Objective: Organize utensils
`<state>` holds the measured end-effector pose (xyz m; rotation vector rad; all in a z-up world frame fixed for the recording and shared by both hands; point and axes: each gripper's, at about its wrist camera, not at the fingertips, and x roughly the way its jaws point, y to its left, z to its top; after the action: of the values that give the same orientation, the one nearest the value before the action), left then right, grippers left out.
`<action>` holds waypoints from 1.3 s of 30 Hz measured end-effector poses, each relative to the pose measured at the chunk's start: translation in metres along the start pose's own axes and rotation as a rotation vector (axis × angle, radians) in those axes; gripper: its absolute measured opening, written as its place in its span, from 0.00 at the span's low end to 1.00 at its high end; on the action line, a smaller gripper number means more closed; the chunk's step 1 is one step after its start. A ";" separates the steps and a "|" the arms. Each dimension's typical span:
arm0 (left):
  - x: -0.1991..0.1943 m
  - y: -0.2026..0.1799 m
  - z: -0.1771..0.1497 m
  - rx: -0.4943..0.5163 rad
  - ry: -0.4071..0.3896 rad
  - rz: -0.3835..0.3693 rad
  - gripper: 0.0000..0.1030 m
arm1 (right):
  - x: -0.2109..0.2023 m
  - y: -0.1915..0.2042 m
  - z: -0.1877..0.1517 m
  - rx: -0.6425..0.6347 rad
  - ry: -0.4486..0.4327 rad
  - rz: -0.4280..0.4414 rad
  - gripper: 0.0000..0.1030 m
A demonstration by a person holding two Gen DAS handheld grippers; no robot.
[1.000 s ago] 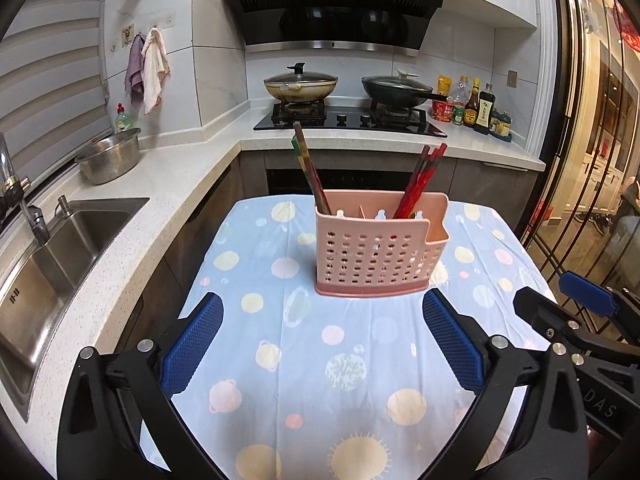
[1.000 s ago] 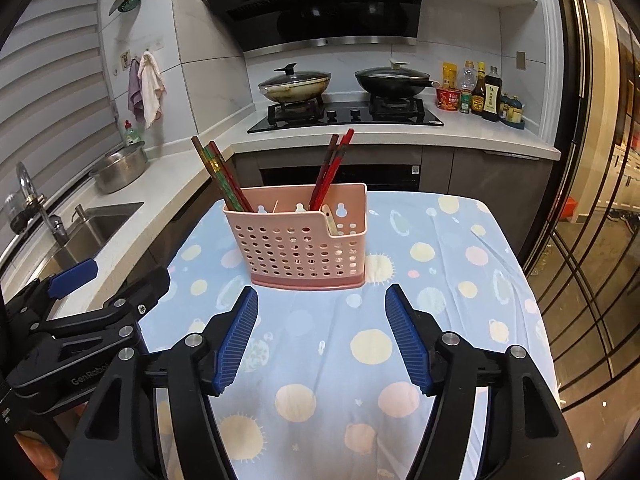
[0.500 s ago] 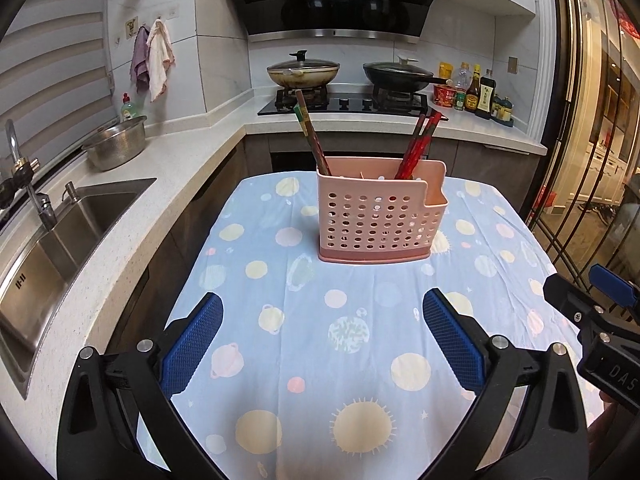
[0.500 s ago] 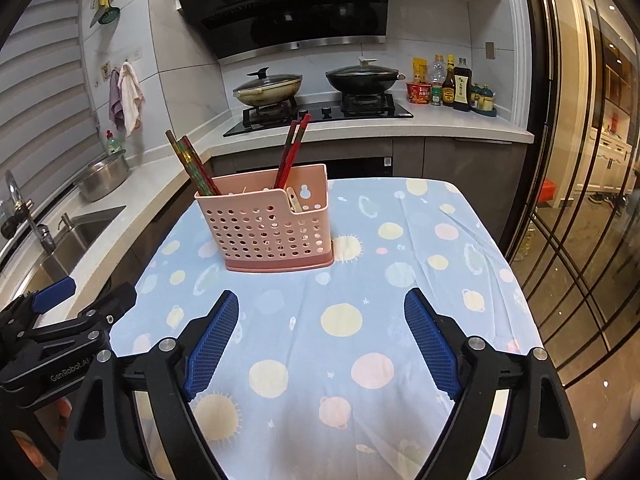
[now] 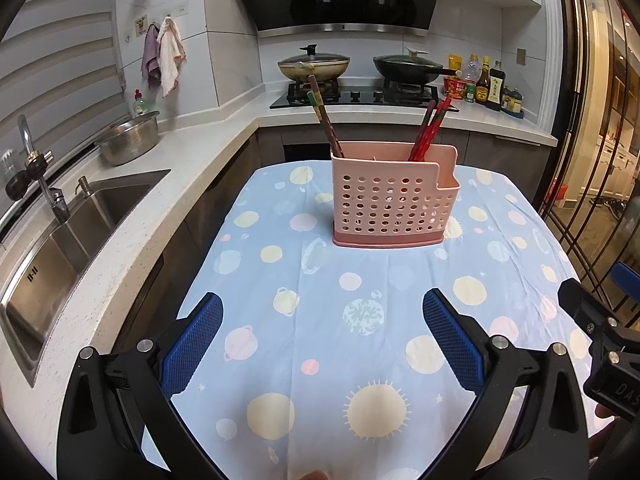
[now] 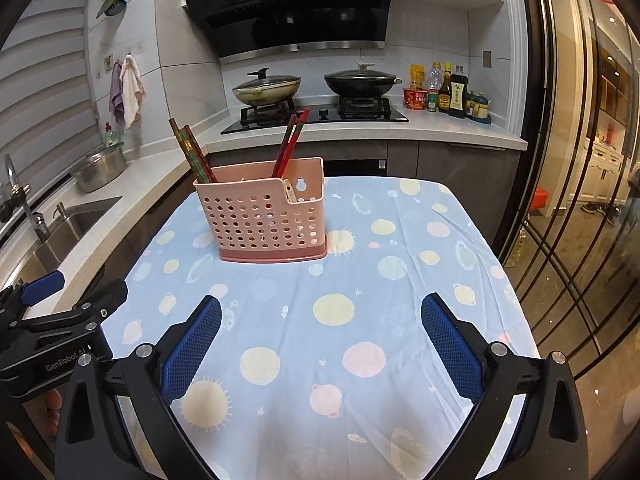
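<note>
I hold both tongs spread and empty over the near tabletop (image 5: 280,264): left tongs (image 5: 326,336), right tongs (image 6: 320,332). The pink utensil basket (image 5: 392,204) stands well ahead, brown chopsticks (image 5: 326,128) leaning left, red chopsticks (image 5: 430,130) right.

We note both wrist views look forward over the surface (image 5: 320,360) toward the stove wall, each from behind its own spread fingers. The left view sits nearer the sink (image 5: 80,224); the right sits nearer the glass doors (image 6: 580,200). Both share the pink utensil holder (image 5: 392,208), well ahead. Each view catches the other gripper at its edge.
</note>
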<state>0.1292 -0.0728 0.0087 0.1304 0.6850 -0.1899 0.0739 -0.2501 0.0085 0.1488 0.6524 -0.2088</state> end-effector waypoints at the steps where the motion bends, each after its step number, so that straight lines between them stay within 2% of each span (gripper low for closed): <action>1: 0.000 0.000 -0.001 0.000 0.000 0.001 0.93 | 0.000 0.001 0.000 -0.005 0.000 -0.002 0.94; 39: -0.004 -0.007 -0.006 0.030 0.006 0.013 0.93 | 0.001 0.009 -0.010 -0.024 0.033 0.025 0.94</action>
<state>0.1208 -0.0777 0.0060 0.1644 0.6877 -0.1880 0.0708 -0.2390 0.0006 0.1375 0.6854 -0.1742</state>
